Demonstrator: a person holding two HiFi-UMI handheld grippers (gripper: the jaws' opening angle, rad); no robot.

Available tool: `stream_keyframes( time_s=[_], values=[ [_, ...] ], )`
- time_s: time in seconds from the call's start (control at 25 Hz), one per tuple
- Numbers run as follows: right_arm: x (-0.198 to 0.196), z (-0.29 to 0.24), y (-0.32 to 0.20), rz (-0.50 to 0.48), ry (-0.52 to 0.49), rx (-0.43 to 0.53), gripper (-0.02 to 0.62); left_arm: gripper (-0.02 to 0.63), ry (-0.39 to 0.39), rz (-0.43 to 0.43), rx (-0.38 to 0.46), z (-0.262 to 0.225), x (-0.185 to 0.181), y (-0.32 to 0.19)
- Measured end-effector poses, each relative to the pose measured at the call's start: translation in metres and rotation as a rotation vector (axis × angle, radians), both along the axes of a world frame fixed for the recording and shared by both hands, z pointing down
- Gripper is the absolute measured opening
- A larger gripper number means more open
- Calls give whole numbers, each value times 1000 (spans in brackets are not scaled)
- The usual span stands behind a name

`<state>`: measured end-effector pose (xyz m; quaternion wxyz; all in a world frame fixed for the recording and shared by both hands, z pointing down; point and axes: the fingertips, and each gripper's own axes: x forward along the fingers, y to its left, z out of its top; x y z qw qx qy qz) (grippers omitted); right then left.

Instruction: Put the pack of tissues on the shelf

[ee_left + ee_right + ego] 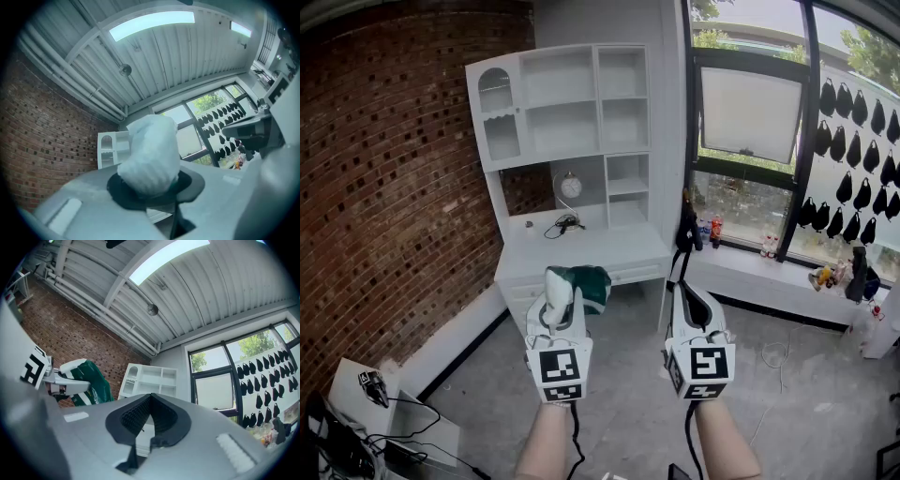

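The left gripper [563, 292] grips the tissue pack [577, 284] (green and white), in front of the white shelf [572, 127]; the right gripper [691, 298] beside it is closed, empty.

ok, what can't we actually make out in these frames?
- Print on the pack of tissues: left gripper view, blurred up close; head view, too small.
- Part of the shelf: left gripper view, hidden behind the pack.
- Black thing on the desk: head view, too small.
- Small items by the window: head view, too small.
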<state>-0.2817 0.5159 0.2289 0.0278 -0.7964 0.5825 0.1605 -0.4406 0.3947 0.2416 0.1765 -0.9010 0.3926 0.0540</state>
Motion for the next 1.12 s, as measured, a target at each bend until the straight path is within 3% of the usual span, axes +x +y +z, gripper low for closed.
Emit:
stream_keyframes(
  time_s=[0.64,0.84,0.96,1.0,1.12],
  values=[
    [22,3,5,-1,-14,-3,-2,104,-11,-9,-2,1,21,1],
    [37,8,7,-25,-57,2,-1,105,-19,-18,-8,4,30,3],
    [43,6,11,-52,-108,54,3,105,-19,-26,-8,3,30,3],
    [44,4,11,-64,-120,71,22,105,-17,-30,-7,3,29,3],
    [44,3,11,-99,-139,97,179,105,-14,-41,-11,5,25,1]
  ],
)
